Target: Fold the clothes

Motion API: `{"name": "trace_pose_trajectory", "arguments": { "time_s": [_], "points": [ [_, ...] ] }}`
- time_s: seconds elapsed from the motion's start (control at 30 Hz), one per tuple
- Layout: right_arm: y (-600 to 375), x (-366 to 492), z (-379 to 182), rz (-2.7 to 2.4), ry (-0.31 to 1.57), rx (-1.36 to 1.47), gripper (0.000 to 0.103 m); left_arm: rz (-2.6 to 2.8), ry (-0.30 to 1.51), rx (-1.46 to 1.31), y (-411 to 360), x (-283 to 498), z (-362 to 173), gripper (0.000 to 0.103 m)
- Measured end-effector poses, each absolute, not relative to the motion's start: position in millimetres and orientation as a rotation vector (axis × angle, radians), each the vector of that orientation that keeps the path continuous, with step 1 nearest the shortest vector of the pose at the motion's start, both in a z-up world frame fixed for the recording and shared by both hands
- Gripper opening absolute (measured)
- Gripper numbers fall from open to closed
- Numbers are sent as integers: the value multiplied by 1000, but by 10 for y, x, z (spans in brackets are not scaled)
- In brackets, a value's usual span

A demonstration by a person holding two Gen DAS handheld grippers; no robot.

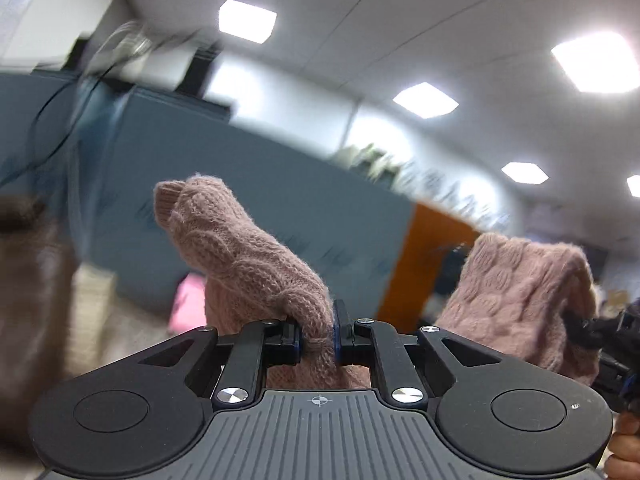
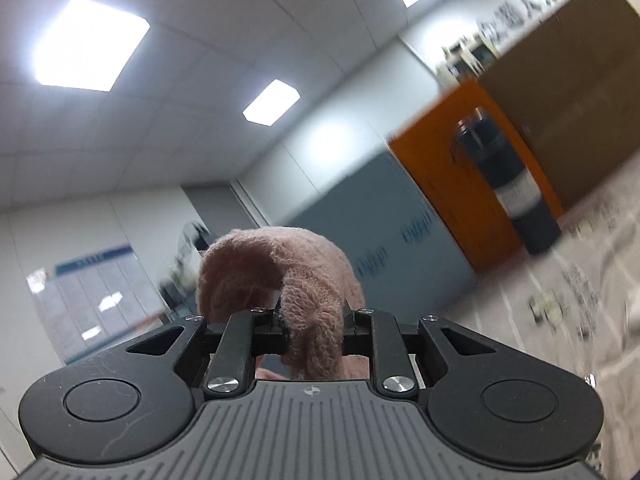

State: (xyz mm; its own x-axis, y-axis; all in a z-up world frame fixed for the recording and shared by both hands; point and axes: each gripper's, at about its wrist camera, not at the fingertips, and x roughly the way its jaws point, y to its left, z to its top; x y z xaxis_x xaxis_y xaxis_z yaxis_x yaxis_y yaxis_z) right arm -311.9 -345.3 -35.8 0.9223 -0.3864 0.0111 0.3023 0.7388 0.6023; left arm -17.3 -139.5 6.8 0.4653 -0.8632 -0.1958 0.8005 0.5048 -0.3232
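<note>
A dusty pink cable-knit sweater (image 1: 240,248) is held up in the air. My left gripper (image 1: 318,336) is shut on a fold of it, and the knit flops over above the jaws. At the right edge of the left wrist view another part of the sweater (image 1: 520,296) hangs from my right gripper (image 1: 576,332). In the right wrist view my right gripper (image 2: 314,330) is shut on a bunched fold of the sweater (image 2: 280,268), which curls over the fingers. Both cameras are tilted up toward the ceiling.
A blue-grey partition (image 1: 240,168) and an orange panel (image 1: 424,260) stand behind. A pink item (image 1: 188,304) lies low at the left. In the right wrist view a patterned surface (image 2: 568,312) lies at the right, and a dark cylinder (image 2: 512,192) stands by the orange panel (image 2: 440,184).
</note>
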Motion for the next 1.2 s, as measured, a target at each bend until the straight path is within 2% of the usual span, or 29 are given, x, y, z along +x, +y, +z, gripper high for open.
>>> {"name": "trace_pose_trajectory", "arguments": {
  "time_s": [0.1,0.23,0.33,0.4,0.43,0.47,0.6,0.67,0.77,0.9,1.07,1.13,1.17,1.2],
  "points": [
    [-3582,-3138,-565,-466,-17,647,17,-995,459,-123,-1407,-116,-94,13],
    [-3586,-3300,-669,-542,103,585,19,-1026,508,-4,-1418,-120,-123,21],
    [-3448,-3429,-715,-570,207,487,25,-1036,535,52,-1264,-101,-163,28],
    [-3366,-3500,-732,-607,267,410,42,-1041,553,86,-1148,-85,-194,42],
    [-3328,-3528,-735,-629,294,367,45,-1026,550,106,-1043,-181,-244,64],
    [-3283,-3548,-732,-652,317,314,50,-992,534,129,-953,-231,-275,79],
    [-3081,-3554,-693,-654,355,111,80,-900,401,165,-632,-227,-229,89],
    [-2966,-3464,-662,-583,362,18,84,-902,315,184,-554,-226,-170,90],
    [-2803,-3258,-624,-459,388,-108,86,-1028,230,252,-598,-227,-106,96],
    [-2785,-2896,-708,-304,476,-155,87,-1233,358,397,-931,-102,-196,99],
    [-3090,-2832,-771,-285,488,2,83,-1243,475,448,-1205,142,-351,99],
    [-3185,-2869,-796,-285,488,56,69,-1262,513,411,-1270,270,-336,99],
    [-3224,-2902,-806,-289,484,81,51,-1273,544,396,-1311,341,-334,99],
    [-3263,-2935,-816,-292,480,107,41,-1285,584,382,-1355,410,-344,99]
  ]
}}
